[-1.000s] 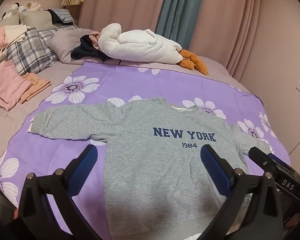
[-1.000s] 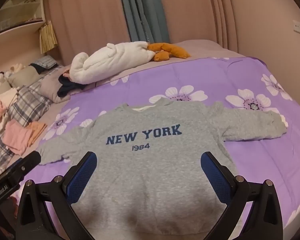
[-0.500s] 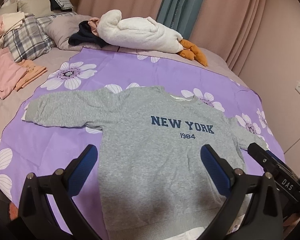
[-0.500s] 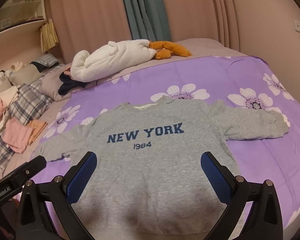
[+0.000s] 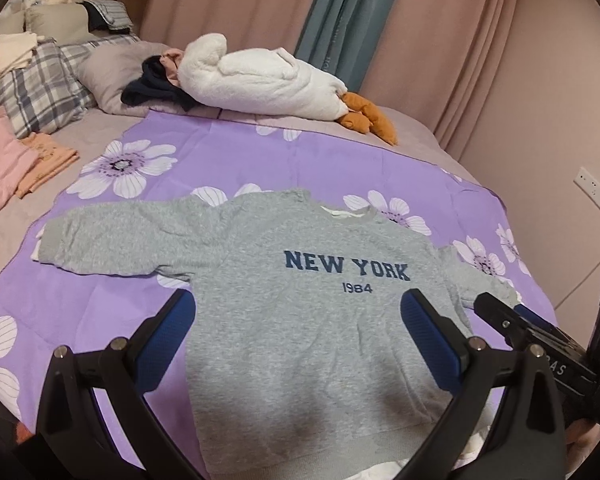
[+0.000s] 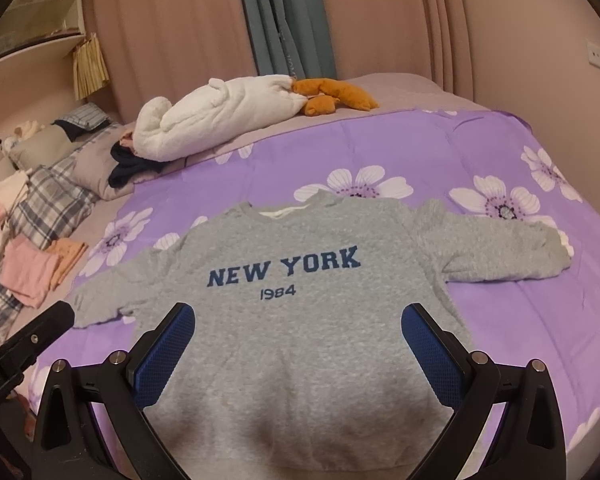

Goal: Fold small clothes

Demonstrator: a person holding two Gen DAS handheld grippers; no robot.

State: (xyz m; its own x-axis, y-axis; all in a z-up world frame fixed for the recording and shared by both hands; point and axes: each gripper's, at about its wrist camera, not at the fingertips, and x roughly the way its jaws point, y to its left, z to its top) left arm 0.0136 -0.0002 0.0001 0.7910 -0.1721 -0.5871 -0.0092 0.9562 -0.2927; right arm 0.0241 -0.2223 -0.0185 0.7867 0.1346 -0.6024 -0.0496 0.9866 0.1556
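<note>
The grey sweatshirt (image 5: 312, 320) lies flat and face up on the purple flowered sheet (image 5: 204, 148), with the words NEW YORK 1984 on the chest. Compared with a second ago it sits a little lower and nearer in my left view, and now I see its bottom hem there; the sweatshirt itself has not changed its shape. In my right view almost nothing is different, only the picture has shifted slightly.

My left claw (image 5: 298, 332) is wide open and holds nothing. Its blue pads (image 5: 168, 344) hang over the lower half of the sweatshirt, one above the sheet just beside the sweatshirt's edge, the other above the grey cloth. I cannot tell if they touch the cloth. My right claw (image 6: 298, 334) is also wide open and empty, with both pads above the body of the sweatshirt, below the letters.

One sleeve (image 5: 112, 244) is stretched out to the left of the sweatshirt, the other sleeve (image 6: 500, 248) to the right; both lie on the sheet.

Behind the sweatshirt, at the far edge of the sheet, lies a white plush toy (image 5: 260, 80) with orange feet (image 5: 368, 120). To the left of the sweatshirt, off the sheet, there are folded pink and orange clothes (image 5: 16, 160) and a checked pillow (image 5: 40, 88).
</note>
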